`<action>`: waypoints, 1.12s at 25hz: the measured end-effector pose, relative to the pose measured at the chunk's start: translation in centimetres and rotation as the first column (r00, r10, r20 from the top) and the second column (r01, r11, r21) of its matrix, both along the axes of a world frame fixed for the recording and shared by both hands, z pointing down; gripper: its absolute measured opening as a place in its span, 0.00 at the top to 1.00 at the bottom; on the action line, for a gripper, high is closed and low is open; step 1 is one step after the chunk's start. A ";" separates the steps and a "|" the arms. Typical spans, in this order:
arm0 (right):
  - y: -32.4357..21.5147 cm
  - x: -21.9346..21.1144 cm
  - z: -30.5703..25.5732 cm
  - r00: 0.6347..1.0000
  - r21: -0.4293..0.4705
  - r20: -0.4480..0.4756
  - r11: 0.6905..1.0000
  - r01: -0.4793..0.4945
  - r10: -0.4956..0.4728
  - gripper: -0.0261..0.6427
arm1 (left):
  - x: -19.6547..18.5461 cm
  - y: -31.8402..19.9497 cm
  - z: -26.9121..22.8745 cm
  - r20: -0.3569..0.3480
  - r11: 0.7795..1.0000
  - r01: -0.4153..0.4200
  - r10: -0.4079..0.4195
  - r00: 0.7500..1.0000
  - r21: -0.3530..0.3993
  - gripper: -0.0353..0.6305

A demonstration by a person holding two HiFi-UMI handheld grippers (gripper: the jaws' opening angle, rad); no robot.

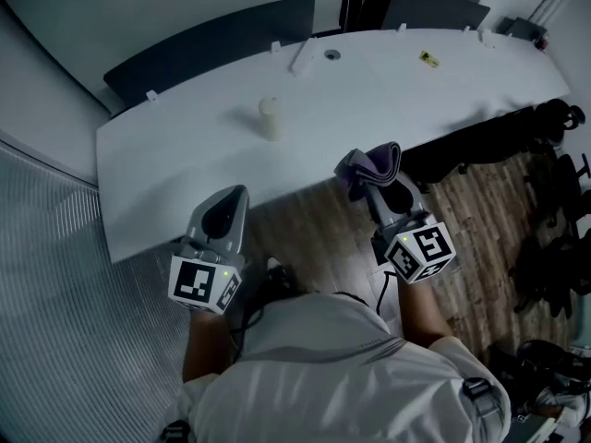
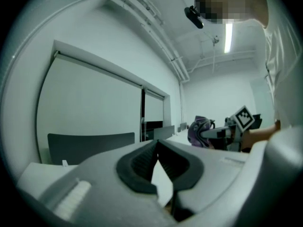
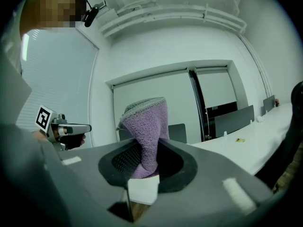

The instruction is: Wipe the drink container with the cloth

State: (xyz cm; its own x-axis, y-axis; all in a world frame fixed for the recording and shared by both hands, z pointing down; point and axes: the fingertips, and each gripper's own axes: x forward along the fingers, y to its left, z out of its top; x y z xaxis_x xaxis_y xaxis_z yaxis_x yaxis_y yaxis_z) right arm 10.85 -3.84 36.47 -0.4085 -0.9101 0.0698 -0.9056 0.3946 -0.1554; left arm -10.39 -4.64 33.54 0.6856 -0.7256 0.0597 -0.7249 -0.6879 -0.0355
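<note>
Item: drink container (image 1: 270, 118). Pale, narrow, cylindrical, standing upright and alone on the white table (image 1: 166, 164), back from the near edge and well apart from both tools. The material cannot be told at this size. It is judged light, rigid and smooth-sided, so likely slippery and easy to tip if pushed near the top. Suggested hold: around the mid-body, squarely from the side, low enough that wiping pressure does not topple it.

Item: cloth (image 3: 144, 122). Purple with a grey hem, fleecy, soft and limp. It bunches and folds upward above the pads. It would conform to a round surface and needs a firm pinch.

Item: right tool (image 3: 144, 150). Clenched on the lower part of the cloth and held over the near table edge (image 1: 379, 192).

Item: left tool (image 2: 157, 148). Jaws closed together with nothing between them. It is held short of the table edge (image 1: 235, 197), over the wood floor (image 1: 314, 229). It would have to open before taking the container.

Surroundings: a dark chair back (image 1: 212, 40) beyond the far side of the table.
</note>
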 end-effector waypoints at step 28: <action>-19.5 -3.7 4.7 0.994 -0.123 0.015 0.986 0.110 -0.109 0.82 | 0.3 -19.4 3.3 0.067 0.995 -0.039 0.045 0.997 -0.089 0.94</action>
State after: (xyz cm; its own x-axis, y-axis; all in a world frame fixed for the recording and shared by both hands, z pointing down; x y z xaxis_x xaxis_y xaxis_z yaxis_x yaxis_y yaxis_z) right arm 7.11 -23.30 41.18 -0.5064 -0.8444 0.1747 -0.8564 0.4689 -0.2161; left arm -10.09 -24.02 36.85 0.7073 -0.6862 0.1701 -0.6934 -0.7202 -0.0223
